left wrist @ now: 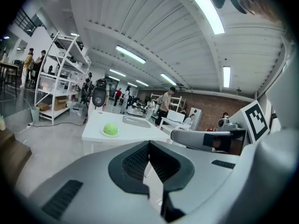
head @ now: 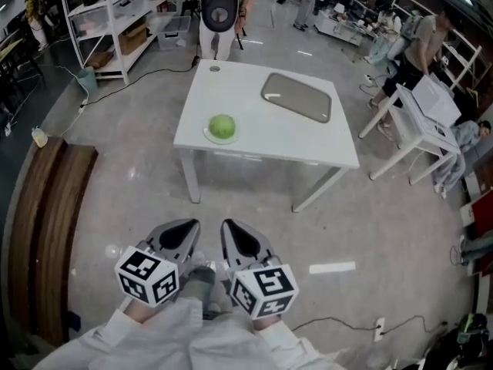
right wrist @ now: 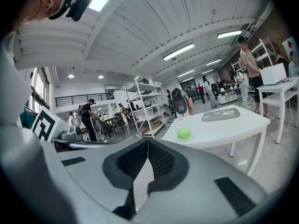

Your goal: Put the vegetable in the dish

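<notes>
A round green vegetable (head: 223,126) rests on a small white plate (head: 209,136) near the front left of a white table (head: 254,146). A flat grey dish (head: 296,97) lies at the table's back right. Both grippers are held close to my body, well short of the table. The left gripper (head: 189,225) and right gripper (head: 229,225) sit side by side, jaws closed with nothing between them. The left gripper view shows its gripper (left wrist: 149,143) shut, with the vegetable (left wrist: 110,129) and dish (left wrist: 136,121) far ahead. The right gripper (right wrist: 148,141) is likewise shut, vegetable (right wrist: 184,133) distant.
A wooden bench (head: 46,222) runs along the left. White shelving (head: 108,21) stands at the back left. A black round-headed stand (head: 219,10) is behind the table. A second white table (head: 420,122) and a person (head: 416,45) are at the right. Cables (head: 339,326) cross the floor.
</notes>
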Tool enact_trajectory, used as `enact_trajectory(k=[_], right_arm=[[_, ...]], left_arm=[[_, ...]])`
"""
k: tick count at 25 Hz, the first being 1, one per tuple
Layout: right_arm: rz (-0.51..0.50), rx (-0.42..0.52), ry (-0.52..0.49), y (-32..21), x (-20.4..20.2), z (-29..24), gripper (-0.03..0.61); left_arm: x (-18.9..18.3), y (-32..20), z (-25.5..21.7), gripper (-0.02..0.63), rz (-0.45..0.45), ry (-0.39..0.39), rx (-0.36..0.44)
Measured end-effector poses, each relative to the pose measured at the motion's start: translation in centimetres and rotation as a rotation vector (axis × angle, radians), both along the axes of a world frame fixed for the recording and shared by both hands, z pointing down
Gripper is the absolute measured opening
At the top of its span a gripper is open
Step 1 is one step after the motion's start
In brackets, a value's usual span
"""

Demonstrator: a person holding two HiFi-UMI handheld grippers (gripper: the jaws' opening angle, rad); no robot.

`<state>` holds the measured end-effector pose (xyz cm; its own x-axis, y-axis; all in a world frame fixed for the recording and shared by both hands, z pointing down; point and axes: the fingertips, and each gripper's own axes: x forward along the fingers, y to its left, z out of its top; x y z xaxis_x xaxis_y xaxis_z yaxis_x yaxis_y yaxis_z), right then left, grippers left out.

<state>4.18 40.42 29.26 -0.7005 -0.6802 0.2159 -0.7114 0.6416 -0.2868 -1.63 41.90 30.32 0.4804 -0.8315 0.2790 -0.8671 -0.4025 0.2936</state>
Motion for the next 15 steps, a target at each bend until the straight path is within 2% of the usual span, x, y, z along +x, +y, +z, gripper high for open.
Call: enact_trajectory(k=[9,15], right_arm=[[0.015,-0.006,0.057,-11.6,-6.4,-0.5,0.012],[0.09,0.007,0.066,-17.8,-9.3,-0.4,0.012]], left_arm=[[-6.6,-11.3,-0.3,0.008,0.046,0.011,-0.021],[-9.7,-17.7,-0.9,0.008,0.11,0.011,0.007]])
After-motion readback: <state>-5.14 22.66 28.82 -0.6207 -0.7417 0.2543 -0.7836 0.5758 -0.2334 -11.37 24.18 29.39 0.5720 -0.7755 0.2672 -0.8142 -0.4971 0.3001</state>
